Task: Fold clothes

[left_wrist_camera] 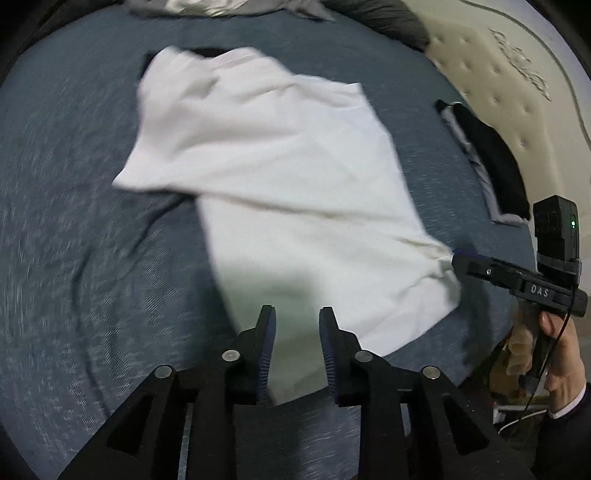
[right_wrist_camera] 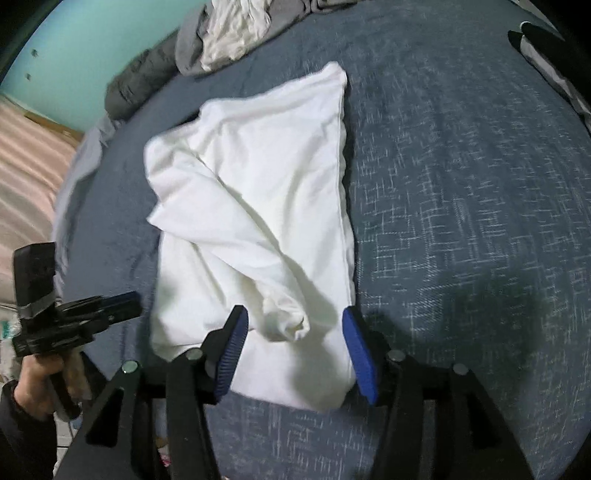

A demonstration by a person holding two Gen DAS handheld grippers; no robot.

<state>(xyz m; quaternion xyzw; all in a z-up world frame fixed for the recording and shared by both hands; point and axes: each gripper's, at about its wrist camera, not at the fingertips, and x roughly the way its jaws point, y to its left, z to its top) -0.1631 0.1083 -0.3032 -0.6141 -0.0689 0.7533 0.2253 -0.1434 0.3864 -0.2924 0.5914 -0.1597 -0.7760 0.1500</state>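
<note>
A white shirt lies partly folded on the blue bedspread, one side turned over its middle. My left gripper is open above the shirt's near edge, with nothing between its fingers. In the left wrist view my right gripper reaches to the shirt's right corner. The right wrist view shows the white shirt lengthwise, with a crumpled sleeve end lying between the wide-open fingers of my right gripper, untouched by the pads. My left gripper sits at the shirt's left edge, held by a hand.
A folded black and grey garment lies at the bed's right side, beside a beige quilted mattress. A pile of grey and white clothes and a dark grey pillow sit at the far end. The bedspread spreads bare to the shirt's right.
</note>
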